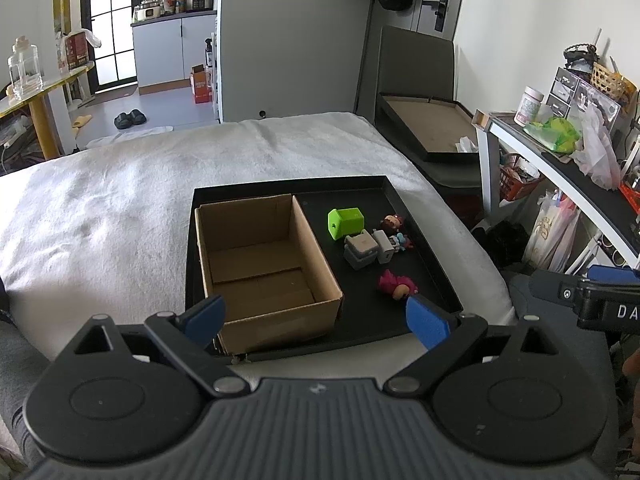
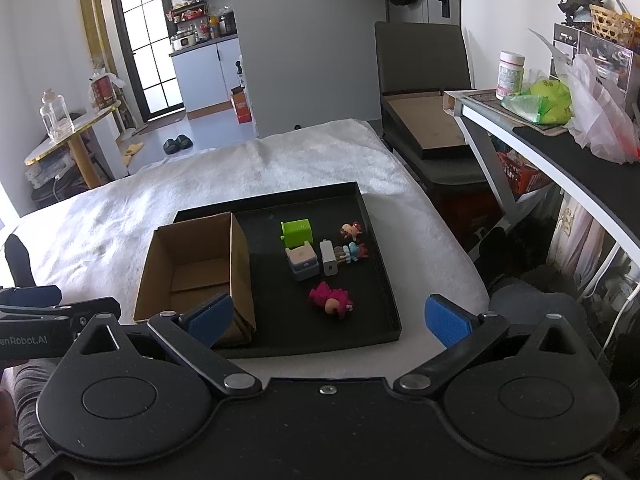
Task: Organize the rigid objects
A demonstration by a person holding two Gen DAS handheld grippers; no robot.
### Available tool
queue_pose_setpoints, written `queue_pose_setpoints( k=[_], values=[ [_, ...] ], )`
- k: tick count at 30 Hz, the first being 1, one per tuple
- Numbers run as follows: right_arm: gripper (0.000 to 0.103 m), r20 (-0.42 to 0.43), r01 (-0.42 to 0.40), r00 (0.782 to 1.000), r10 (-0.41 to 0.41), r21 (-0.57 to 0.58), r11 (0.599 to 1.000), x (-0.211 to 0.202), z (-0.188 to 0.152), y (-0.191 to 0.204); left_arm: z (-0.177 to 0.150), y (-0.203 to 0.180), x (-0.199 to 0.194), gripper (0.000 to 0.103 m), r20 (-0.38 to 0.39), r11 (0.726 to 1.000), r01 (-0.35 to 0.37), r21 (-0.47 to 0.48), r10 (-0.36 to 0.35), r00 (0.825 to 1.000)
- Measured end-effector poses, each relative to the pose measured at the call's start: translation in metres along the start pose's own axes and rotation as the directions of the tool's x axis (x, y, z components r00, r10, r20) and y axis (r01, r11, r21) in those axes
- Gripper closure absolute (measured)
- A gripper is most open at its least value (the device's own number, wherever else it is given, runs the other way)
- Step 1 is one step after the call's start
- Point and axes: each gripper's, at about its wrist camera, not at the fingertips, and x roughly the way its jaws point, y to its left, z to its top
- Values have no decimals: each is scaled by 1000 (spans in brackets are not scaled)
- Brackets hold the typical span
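A black tray (image 1: pixel 424 236) (image 2: pixel 380 264) lies on a white-covered bed. An empty cardboard box (image 1: pixel 264 264) (image 2: pixel 196 272) fills its left part. To the right of the box lie a green block (image 1: pixel 346 222) (image 2: pixel 297 233), a grey cube (image 1: pixel 361 251) (image 2: pixel 302 263), a white charger (image 1: pixel 385 246) (image 2: pixel 329 262), two small dolls (image 1: pixel 393 223) (image 2: pixel 352 231) and a pink-haired doll (image 1: pixel 398 285) (image 2: pixel 331 299). My left gripper (image 1: pixel 316 320) is open at the tray's near edge, holding nothing. My right gripper (image 2: pixel 326 320) is open too, empty, just short of the tray.
A grey chair (image 2: pixel 424 92) with a flat box on its seat stands beyond the bed's right side. A desk (image 2: pixel 560 148) with bags and jars runs along the right. White bedding (image 1: pixel 120 200) spreads to the left of the tray.
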Motion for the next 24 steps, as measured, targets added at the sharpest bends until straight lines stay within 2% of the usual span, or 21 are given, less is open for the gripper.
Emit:
queue_pose_setpoints(
  k=[24],
  values=[
    [0, 0, -8, 1000, 8, -18, 1000, 2, -2, 1, -1, 3, 1, 7, 0, 1000, -4, -16, 4, 1000]
  ],
)
